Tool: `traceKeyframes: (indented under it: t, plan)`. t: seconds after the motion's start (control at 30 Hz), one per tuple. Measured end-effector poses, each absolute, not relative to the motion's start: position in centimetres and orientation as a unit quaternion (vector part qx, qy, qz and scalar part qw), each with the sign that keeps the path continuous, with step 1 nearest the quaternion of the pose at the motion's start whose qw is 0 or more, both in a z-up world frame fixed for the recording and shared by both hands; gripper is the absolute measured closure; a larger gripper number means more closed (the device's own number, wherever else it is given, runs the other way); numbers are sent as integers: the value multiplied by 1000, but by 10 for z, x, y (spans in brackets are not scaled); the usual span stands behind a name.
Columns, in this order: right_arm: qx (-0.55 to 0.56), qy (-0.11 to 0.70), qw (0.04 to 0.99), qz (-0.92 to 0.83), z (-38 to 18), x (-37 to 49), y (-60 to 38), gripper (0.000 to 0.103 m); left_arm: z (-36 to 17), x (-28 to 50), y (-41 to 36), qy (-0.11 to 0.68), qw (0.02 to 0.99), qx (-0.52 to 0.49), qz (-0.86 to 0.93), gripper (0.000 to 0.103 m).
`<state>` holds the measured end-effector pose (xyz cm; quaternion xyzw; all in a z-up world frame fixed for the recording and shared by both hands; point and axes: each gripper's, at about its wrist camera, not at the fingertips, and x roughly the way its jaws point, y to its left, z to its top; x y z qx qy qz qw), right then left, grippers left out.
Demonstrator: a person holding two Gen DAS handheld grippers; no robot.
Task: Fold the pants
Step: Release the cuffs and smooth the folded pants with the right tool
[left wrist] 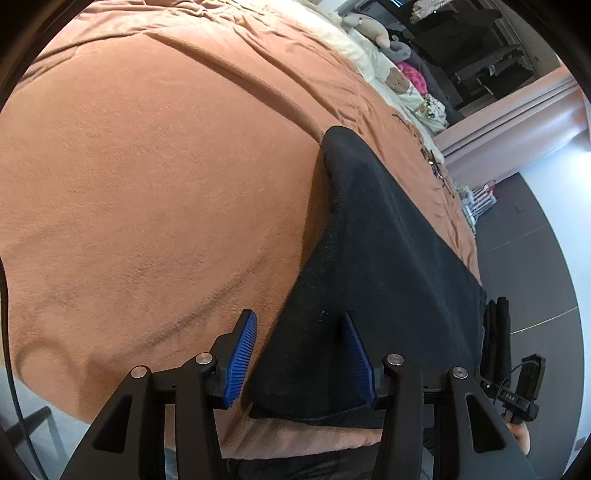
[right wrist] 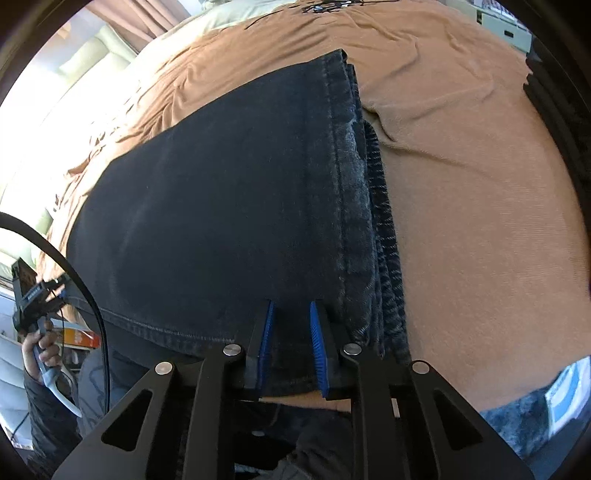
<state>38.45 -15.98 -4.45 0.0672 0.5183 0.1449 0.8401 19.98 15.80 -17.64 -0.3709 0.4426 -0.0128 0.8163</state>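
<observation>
Pants (right wrist: 221,206) between right gripper (right wrist: 291,347) pads

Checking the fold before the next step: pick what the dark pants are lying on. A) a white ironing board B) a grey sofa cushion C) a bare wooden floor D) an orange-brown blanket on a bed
D: in both wrist views the dark pants lie folded flat on the orange-brown blanket that covers the bed, with pillows and soft toys at its far end.
</observation>
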Motion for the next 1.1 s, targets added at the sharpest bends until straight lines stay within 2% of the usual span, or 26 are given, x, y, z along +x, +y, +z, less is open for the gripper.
traceKeyframes:
  t: [0.1,0.33,0.4,0.5,0.8,1.07,1.1]
  plan:
    - [61,515,843,142,-35,379,-152,87,-181,199,158,438,809,-391,-24,53]
    - [58,481,857,178,-11,371,-132,87,-183,182,156,429,795,-428,-34,60]
    - [57,476,858,186,-8,371,-126,87,-181,179,155,426,797,-426,-30,76]
    - [52,475,857,192,-8,372,-110,87,-172,171,156,411,800,-436,-38,87]
    - [51,471,853,219,-16,383,-78,84,-143,159,150,389,809,-437,-54,90]
    - [31,479,843,241,-34,405,-32,84,-156,159,149,400,805,-435,-47,88]
    - [25,484,840,244,-40,408,-25,84,-159,159,148,402,804,-437,-45,85]
